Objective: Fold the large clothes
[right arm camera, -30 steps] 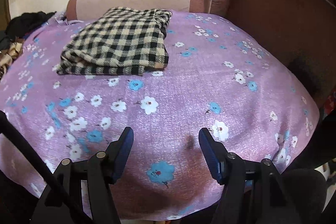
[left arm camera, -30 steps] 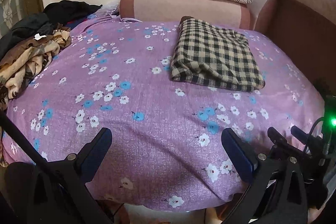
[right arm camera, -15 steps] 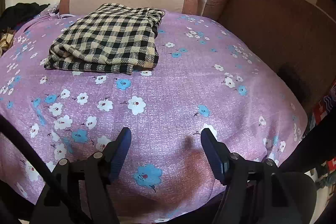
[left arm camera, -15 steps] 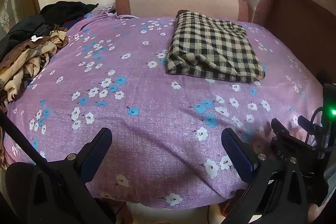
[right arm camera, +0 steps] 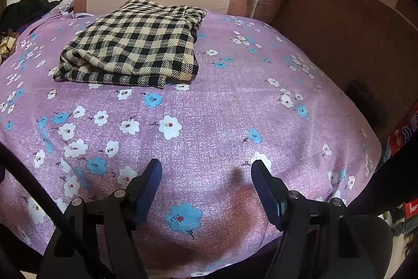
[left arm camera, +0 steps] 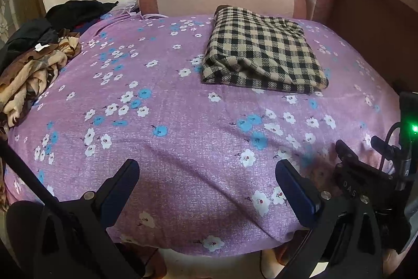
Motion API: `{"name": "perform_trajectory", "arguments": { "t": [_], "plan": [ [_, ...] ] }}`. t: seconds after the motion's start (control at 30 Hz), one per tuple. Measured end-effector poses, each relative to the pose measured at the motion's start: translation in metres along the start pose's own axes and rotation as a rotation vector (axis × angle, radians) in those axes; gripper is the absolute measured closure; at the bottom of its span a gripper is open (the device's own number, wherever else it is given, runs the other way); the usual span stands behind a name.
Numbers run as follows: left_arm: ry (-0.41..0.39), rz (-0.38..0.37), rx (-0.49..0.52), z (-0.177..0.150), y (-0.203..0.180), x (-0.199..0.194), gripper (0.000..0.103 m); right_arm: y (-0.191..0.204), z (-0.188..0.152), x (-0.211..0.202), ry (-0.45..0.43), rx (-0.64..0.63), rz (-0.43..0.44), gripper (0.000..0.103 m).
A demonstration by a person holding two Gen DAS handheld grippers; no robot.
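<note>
Checked garment point(left arm camera: 263, 54) folded on the purple floral bed point(left arm camera: 183, 148), at 12 o'clock from both tongs.
Left tongs point(left arm camera: 207, 177) gape wide, empty; right tongs point(right arm camera: 206, 174) spread, empty, hovering above the sheet.

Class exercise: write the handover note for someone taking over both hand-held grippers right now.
Left hand-held gripper: open, empty, above the bed's near edge.
Right hand-held gripper: open, empty, also at the near edge.
Checked garment: folded, lying flat on the purple floral sheet near the headboard end.
Left: the unfolded clothes pile at the bed's left side; pick the next piece.
</note>
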State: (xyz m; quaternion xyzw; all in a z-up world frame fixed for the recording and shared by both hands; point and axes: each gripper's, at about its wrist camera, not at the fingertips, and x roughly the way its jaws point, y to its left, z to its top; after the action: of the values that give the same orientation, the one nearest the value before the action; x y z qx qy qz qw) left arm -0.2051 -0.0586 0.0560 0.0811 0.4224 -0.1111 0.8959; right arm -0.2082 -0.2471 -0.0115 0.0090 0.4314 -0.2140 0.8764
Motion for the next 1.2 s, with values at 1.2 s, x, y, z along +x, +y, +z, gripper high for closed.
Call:
{"name": "perform_trajectory", "arguments": {
  "t": [1.2],
  "plan": [
    [0.046, -0.013, -0.005, -0.0044, 0.0008, 0.0091, 0.000, 0.0034, -0.0013, -0.0015, -0.014, 0.001, 0.018, 0.027]
  ]
}}
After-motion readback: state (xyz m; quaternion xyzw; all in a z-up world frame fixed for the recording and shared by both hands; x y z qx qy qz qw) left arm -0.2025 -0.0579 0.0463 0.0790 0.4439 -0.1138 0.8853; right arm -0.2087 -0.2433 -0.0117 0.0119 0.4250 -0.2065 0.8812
